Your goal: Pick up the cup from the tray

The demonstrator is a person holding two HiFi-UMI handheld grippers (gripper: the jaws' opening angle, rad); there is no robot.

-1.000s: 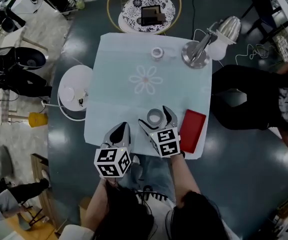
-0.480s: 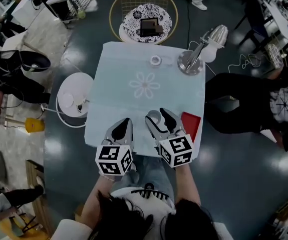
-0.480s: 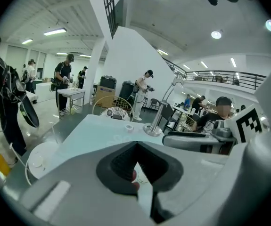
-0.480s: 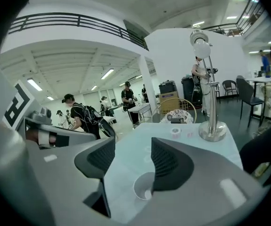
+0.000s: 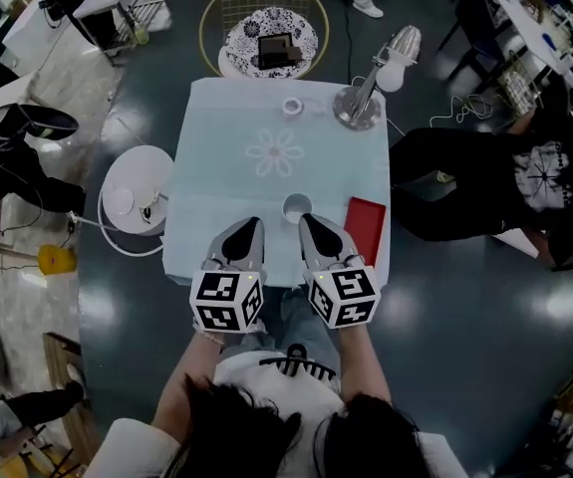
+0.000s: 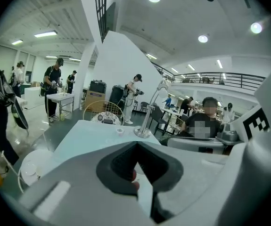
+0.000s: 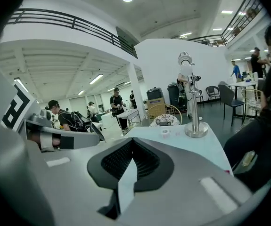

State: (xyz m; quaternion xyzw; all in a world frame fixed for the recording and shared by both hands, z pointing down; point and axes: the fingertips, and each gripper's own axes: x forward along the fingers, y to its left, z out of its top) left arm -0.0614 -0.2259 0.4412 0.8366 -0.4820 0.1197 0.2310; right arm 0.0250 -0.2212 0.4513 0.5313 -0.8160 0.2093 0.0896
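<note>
A small white cup (image 5: 296, 207) stands upright on the pale blue tablecloth (image 5: 226, 177), left of the red tray (image 5: 366, 229) and apart from it. My right gripper (image 5: 310, 221) is shut, its tip just behind the cup on the near side, with nothing between the jaws. Beside it, over the table's front edge, my left gripper (image 5: 248, 227) is also shut and empty. In the left gripper view the closed jaws of my left gripper (image 6: 136, 146) hide the cup. In the right gripper view my right gripper (image 7: 133, 144) hides the cup too.
A silver desk lamp (image 5: 361, 98) and a small tape roll (image 5: 292, 107) sit at the table's far edge. A round white side table (image 5: 137, 192) stands to the left. Beyond the table is a wire basket chair (image 5: 264, 28). A person in black (image 5: 525, 182) sits to the right.
The cup was between my right gripper's open jaws; now it stands free on the cloth. The right gripper has shut and drawn back toward me. The left gripper has barely moved.
</note>
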